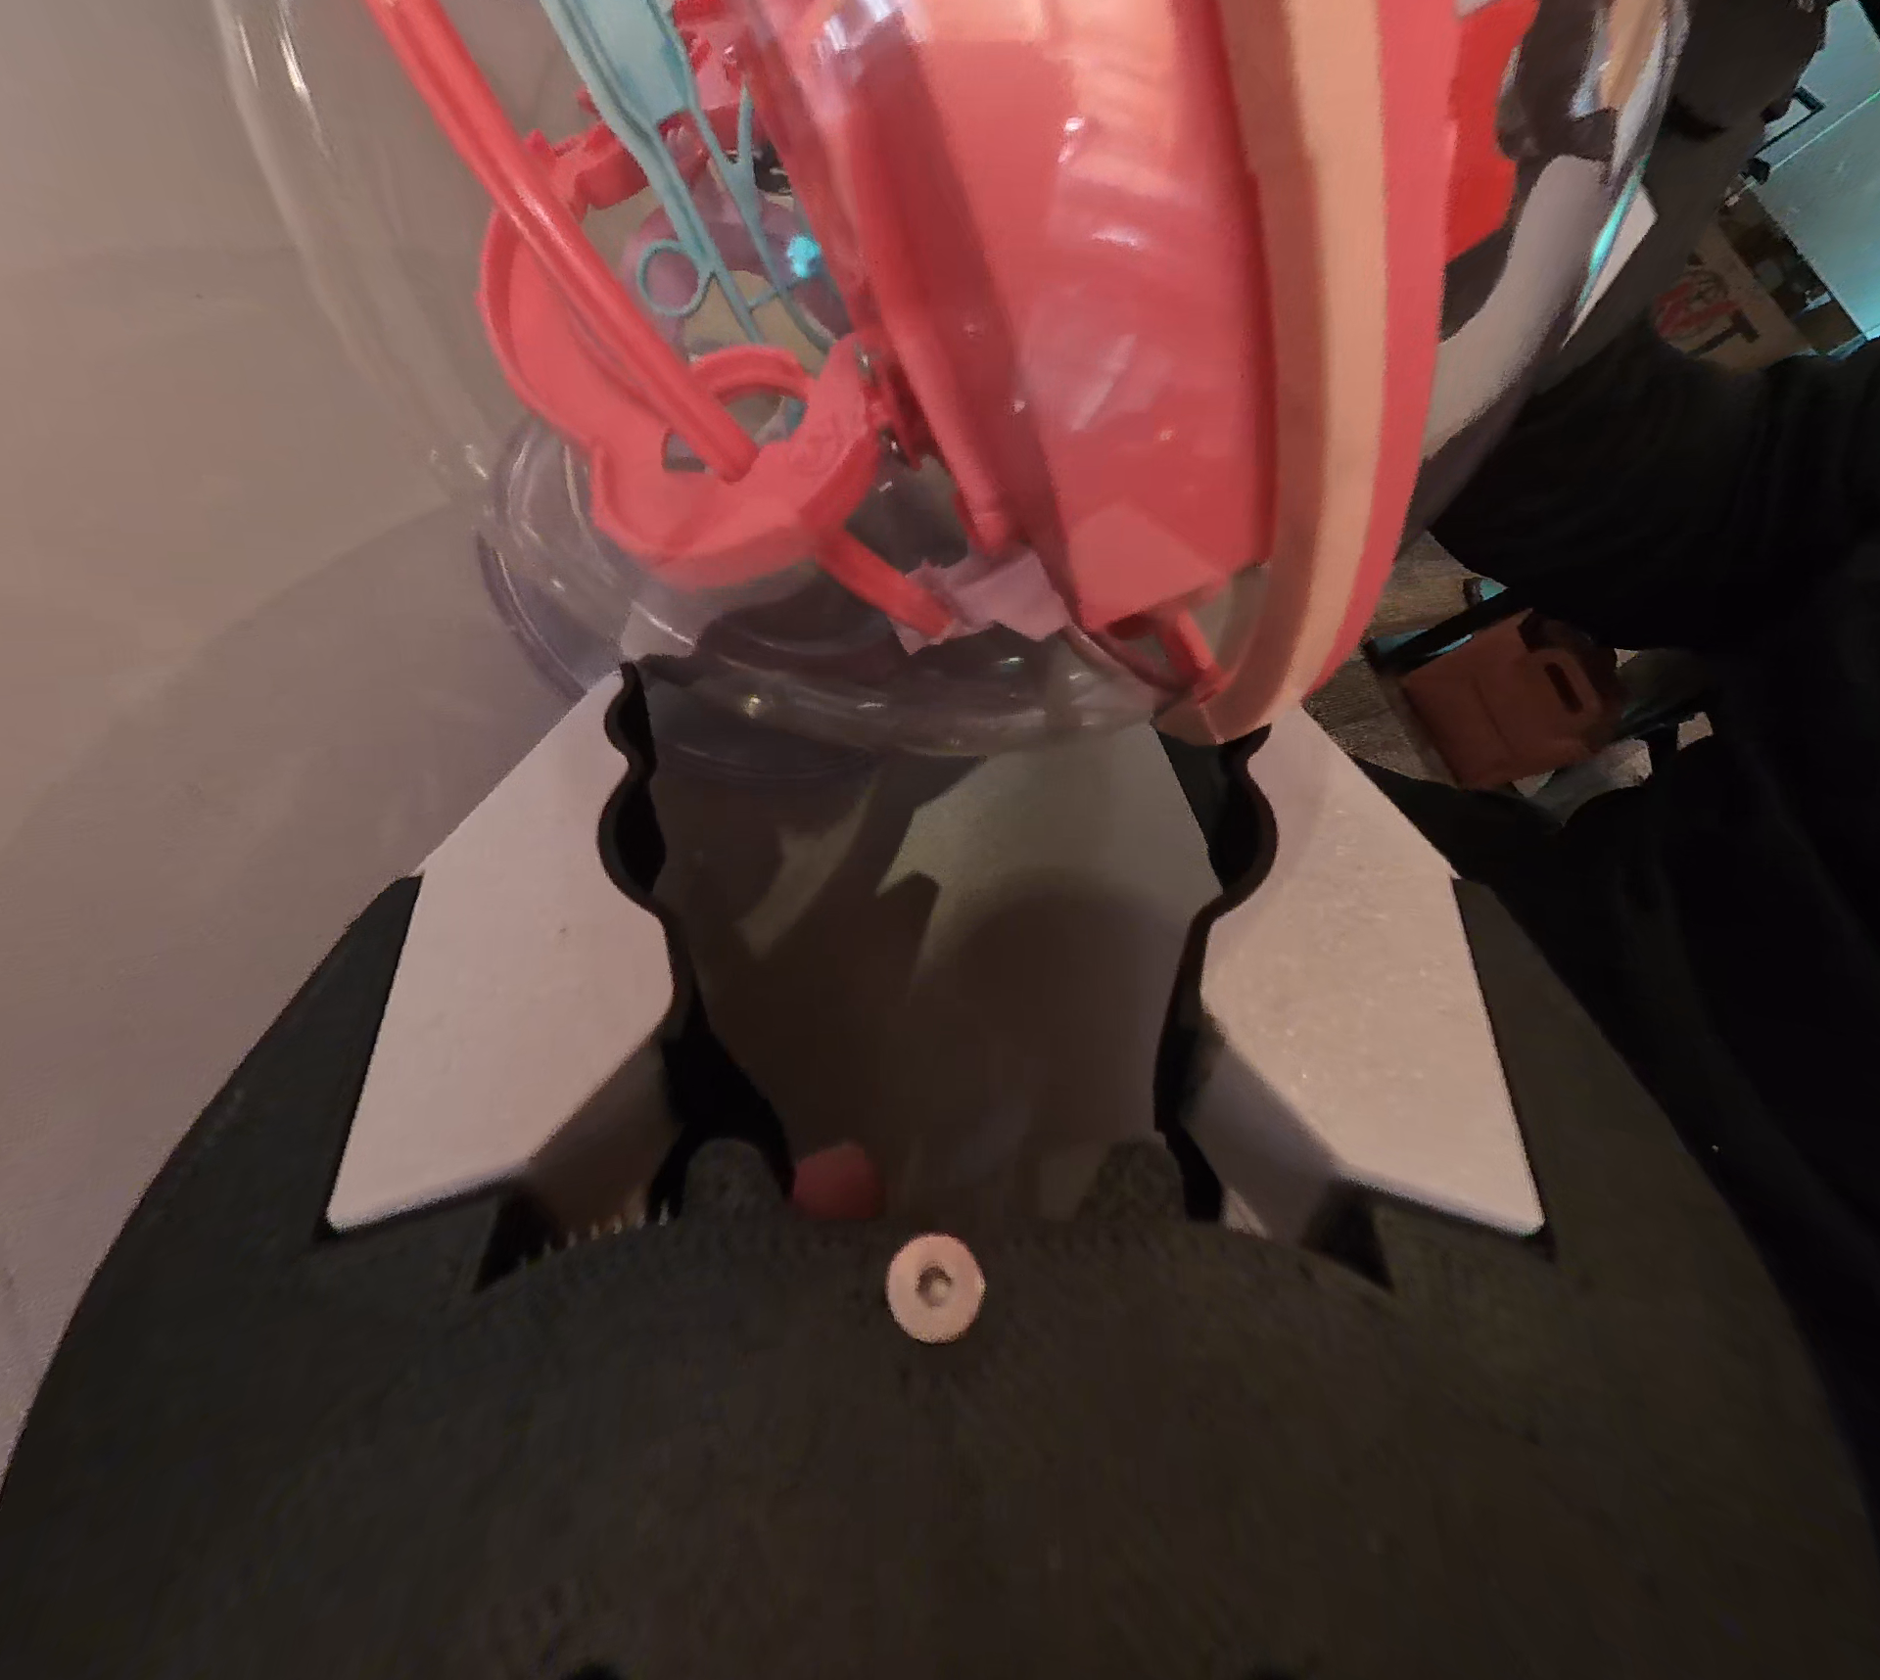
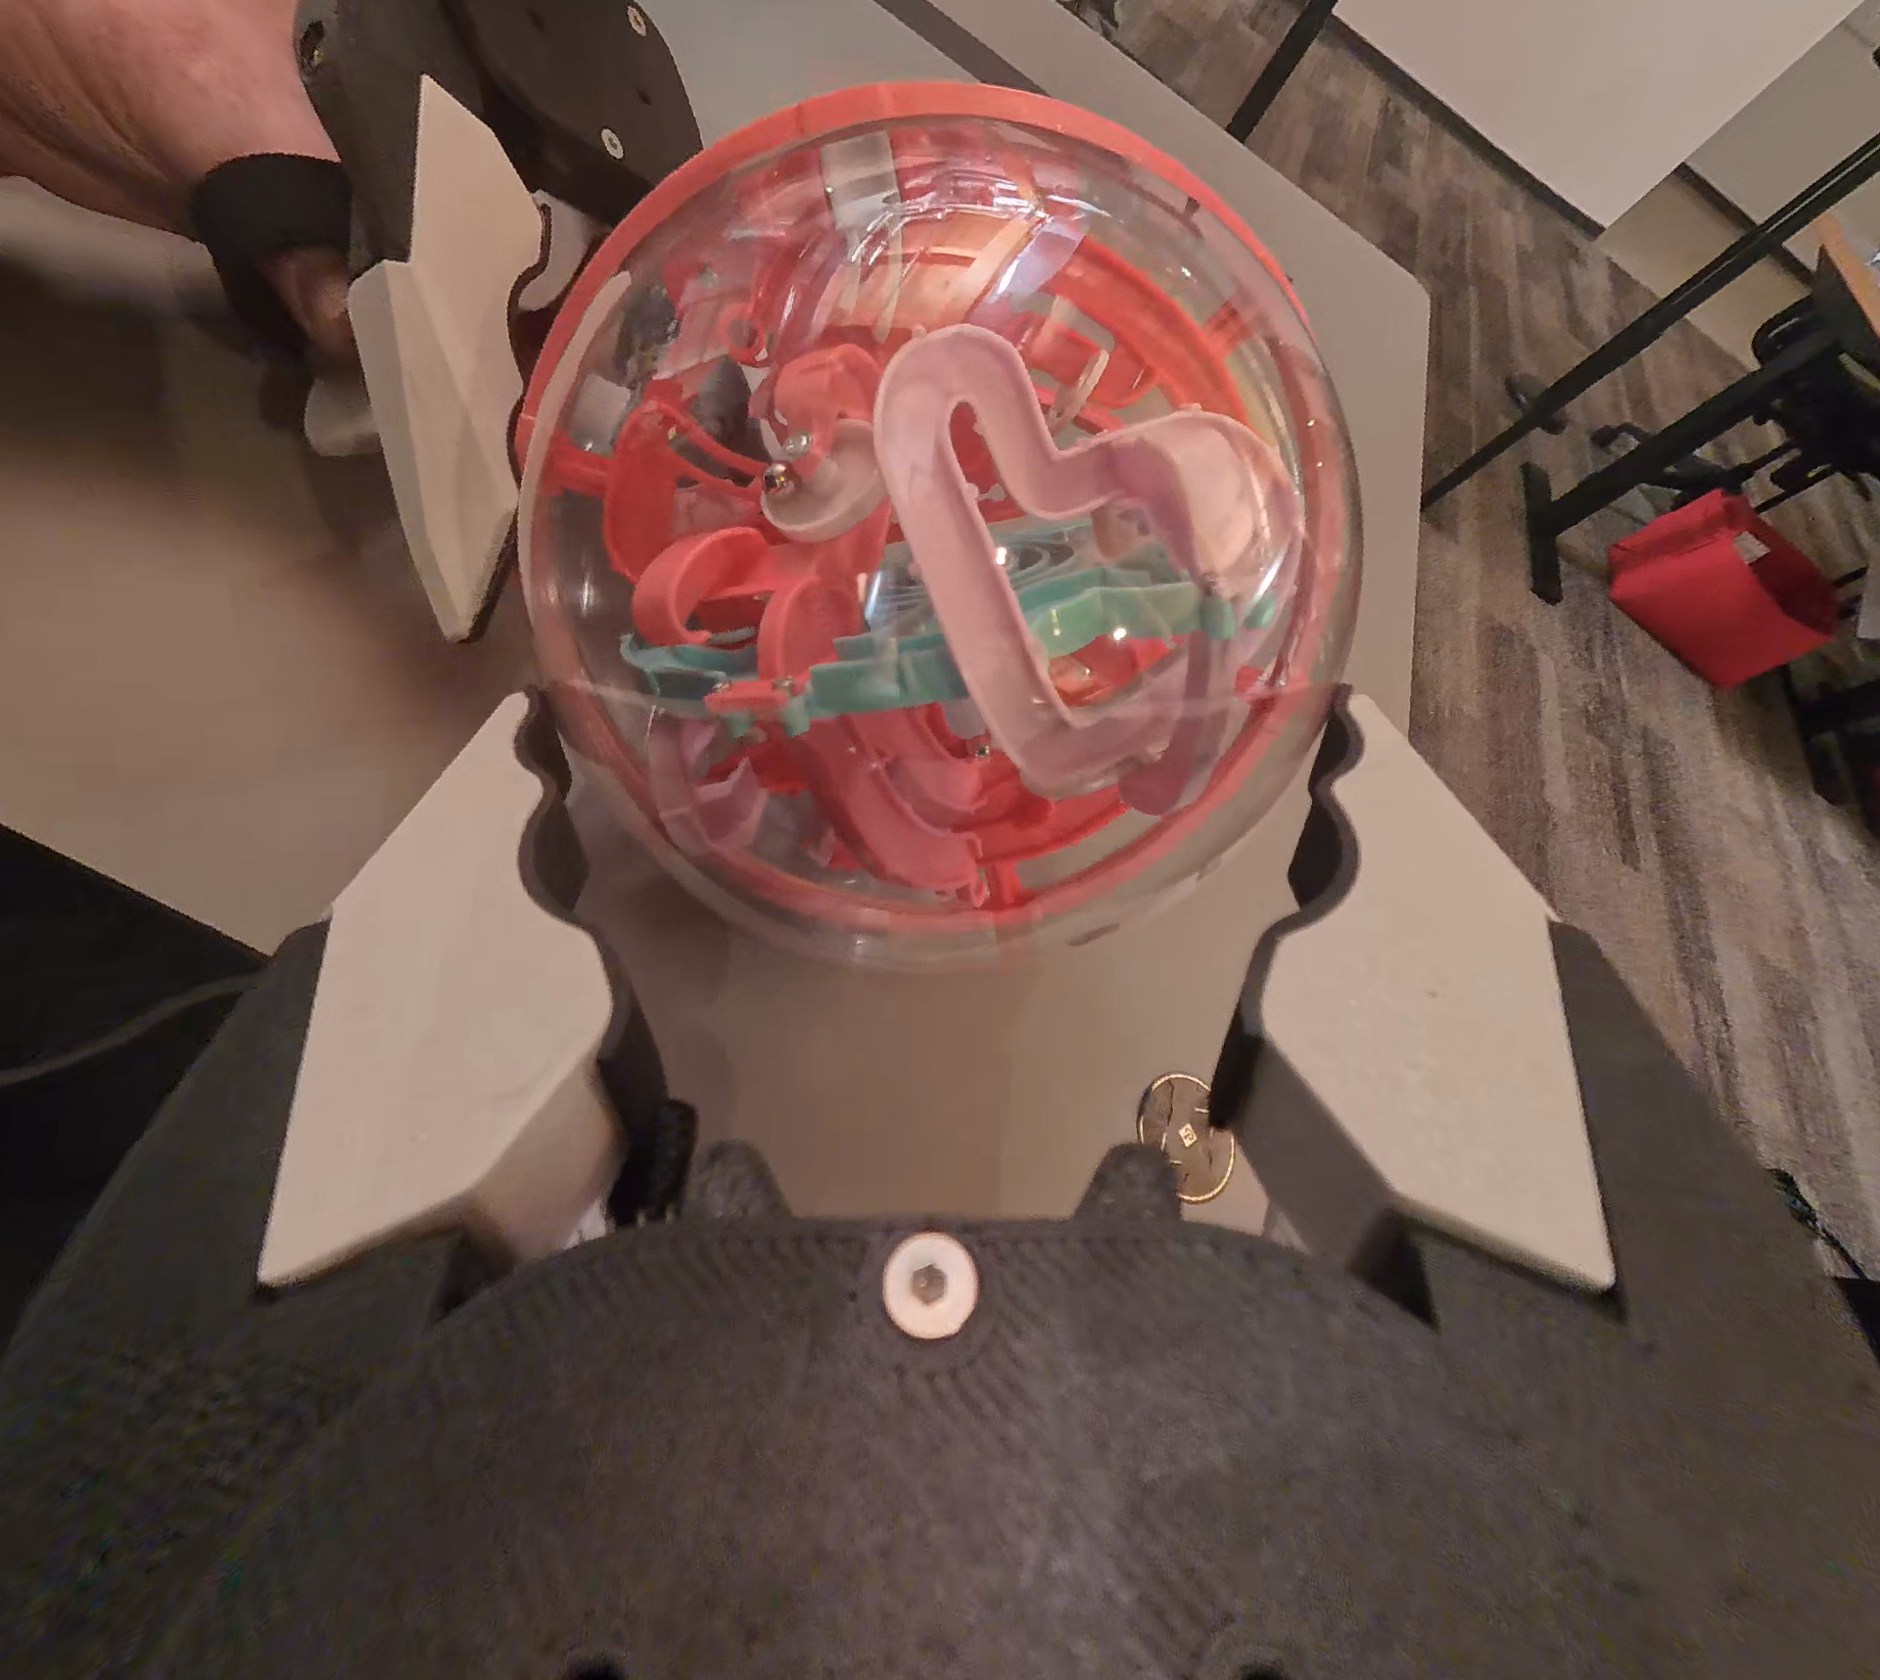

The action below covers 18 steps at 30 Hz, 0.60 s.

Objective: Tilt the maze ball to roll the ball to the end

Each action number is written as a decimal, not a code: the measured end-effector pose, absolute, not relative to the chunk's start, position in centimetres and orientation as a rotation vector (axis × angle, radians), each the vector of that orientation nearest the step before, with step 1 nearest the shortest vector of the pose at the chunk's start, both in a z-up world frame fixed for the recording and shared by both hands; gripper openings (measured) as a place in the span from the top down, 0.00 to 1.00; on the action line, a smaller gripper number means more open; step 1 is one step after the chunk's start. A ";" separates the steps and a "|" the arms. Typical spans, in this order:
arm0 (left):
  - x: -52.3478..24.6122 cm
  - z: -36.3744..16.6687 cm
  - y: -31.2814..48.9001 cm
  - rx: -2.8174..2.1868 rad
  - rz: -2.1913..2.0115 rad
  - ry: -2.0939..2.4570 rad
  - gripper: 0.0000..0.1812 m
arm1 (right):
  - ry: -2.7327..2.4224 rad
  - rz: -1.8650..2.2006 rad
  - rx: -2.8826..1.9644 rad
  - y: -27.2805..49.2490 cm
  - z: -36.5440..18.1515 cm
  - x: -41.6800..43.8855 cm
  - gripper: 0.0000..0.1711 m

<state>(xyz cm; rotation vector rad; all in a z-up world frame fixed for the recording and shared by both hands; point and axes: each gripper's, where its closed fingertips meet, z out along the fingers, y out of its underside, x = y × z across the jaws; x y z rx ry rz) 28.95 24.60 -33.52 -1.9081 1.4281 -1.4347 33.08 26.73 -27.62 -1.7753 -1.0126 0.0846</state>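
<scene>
The maze ball (image 2: 936, 533) is a clear sphere with red, pink and teal tracks inside. A small steel ball (image 2: 778, 480) sits on a pale round pad left of centre, next to a pink looped track. My right gripper (image 2: 936, 716) is shut on the maze ball, with a fingertip on each side of its lower half, above the table. My left gripper (image 1: 936, 716) is open, with its tips against the maze ball (image 1: 1017, 258), which fills the top of that view. One of its fingers (image 2: 427, 411) touches the sphere's left side. The steel ball cannot be made out in the left wrist view.
A pale grey table (image 2: 1017, 1072) lies under the ball, with a coin (image 2: 1185, 1138) on it near my right finger. A person's hand (image 2: 153, 55) holds the left gripper. On the floor to the right are a red bag (image 2: 1719, 584) and black stand legs (image 2: 1628, 370).
</scene>
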 end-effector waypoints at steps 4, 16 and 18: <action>28.8 -33.7 24.6 -1.916 -1.429 1.435 0.42 | -1.018 0.067 -1.763 26.7 -27.5 33.1 0.18; 28.7 -34.2 24.7 -1.960 -1.436 1.438 0.47 | -1.027 0.005 -1.737 26.5 -27.3 33.4 0.20; 28.7 -34.2 24.7 -1.963 -1.437 1.437 0.47 | -1.023 0.004 -1.733 26.5 -27.3 33.4 0.20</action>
